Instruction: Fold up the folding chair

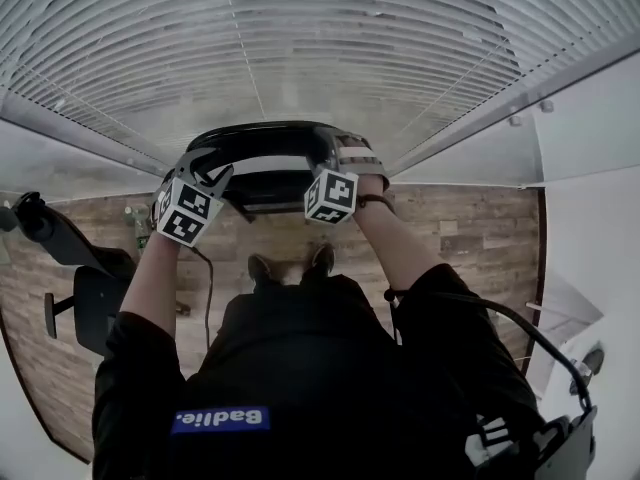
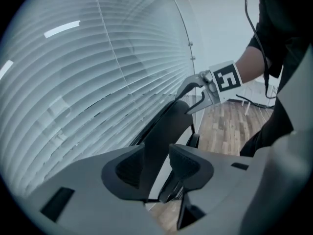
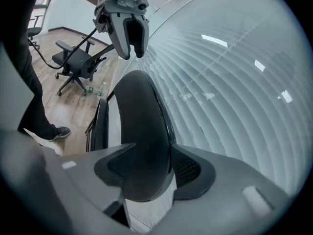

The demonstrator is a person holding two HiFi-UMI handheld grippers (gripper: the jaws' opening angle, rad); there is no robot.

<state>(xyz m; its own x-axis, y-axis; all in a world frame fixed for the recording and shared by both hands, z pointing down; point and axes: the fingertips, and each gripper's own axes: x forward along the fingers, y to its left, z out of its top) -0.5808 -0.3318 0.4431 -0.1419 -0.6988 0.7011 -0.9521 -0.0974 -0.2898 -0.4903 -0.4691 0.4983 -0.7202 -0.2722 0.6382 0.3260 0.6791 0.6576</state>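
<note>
Arms extend forward; right gripper clamps folding chair's backrest, left gripper open at its end.

left arm: bare forearm stretched forward and out from a short black sleeve, elbow nearly straight.
left tongs: pointing down at a slant, marker cube tipped towards the person; jaws wide apart, the backrest standing in the gap with a pale slit at one pad, no clamp.
right arm: forearm reaching forward, angled inward, a dark band at the wrist.
right tongs: also slanted downward, level with the left pair; jaws closed on the backrest, both pads against it.
spacing: the two tongs sit well apart, one at each end of the backrest.
</note>
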